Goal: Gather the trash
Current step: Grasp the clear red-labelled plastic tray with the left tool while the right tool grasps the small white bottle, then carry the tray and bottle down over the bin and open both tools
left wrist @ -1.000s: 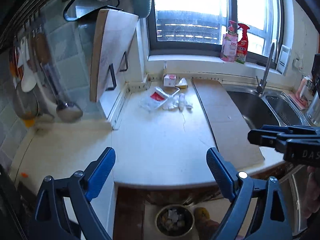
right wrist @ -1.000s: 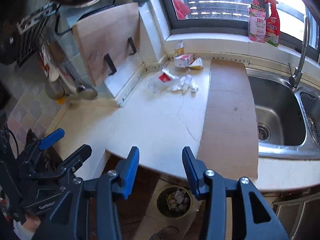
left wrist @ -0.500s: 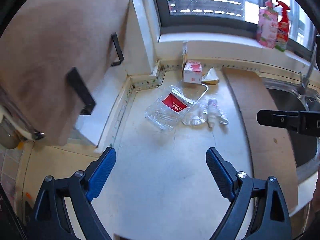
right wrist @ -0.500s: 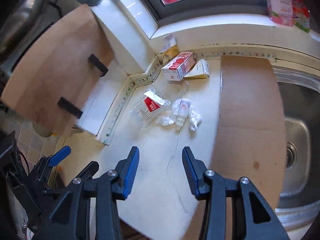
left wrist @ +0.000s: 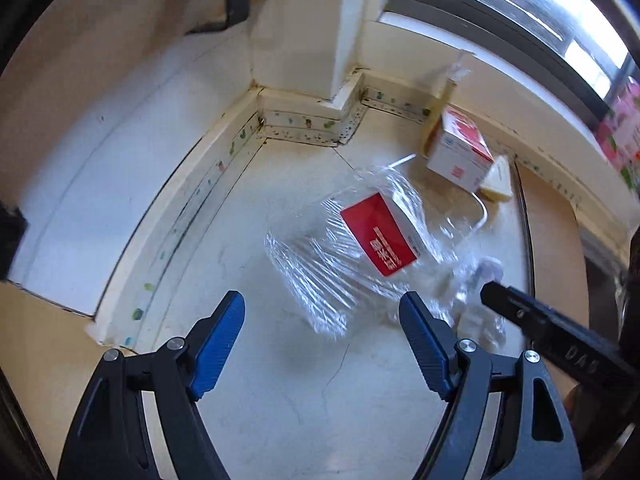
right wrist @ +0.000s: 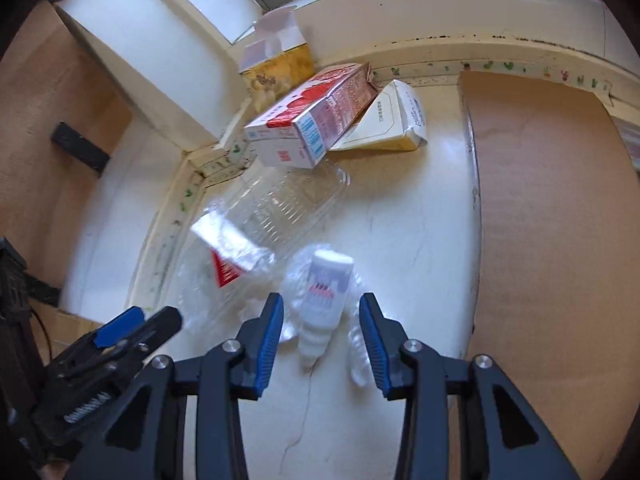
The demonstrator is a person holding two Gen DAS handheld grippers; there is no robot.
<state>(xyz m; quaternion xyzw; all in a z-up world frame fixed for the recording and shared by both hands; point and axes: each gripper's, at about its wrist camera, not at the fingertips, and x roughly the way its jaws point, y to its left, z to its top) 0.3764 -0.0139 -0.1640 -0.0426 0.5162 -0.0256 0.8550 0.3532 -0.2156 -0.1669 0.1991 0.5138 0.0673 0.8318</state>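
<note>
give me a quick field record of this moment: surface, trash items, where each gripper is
surface: pale countertop in a wall corner, brown board to its right
trash 1: clear plastic clamshell with red label, lying on the counter
trash 2: small white bottle amid crumpled clear wrap
trash 3: red and white carton lying on its side by the wall
trash 4: flattened cream carton beside it
left gripper: open, in front of the clamshell, not touching
right gripper: open, fingers either side of the bottle
</note>
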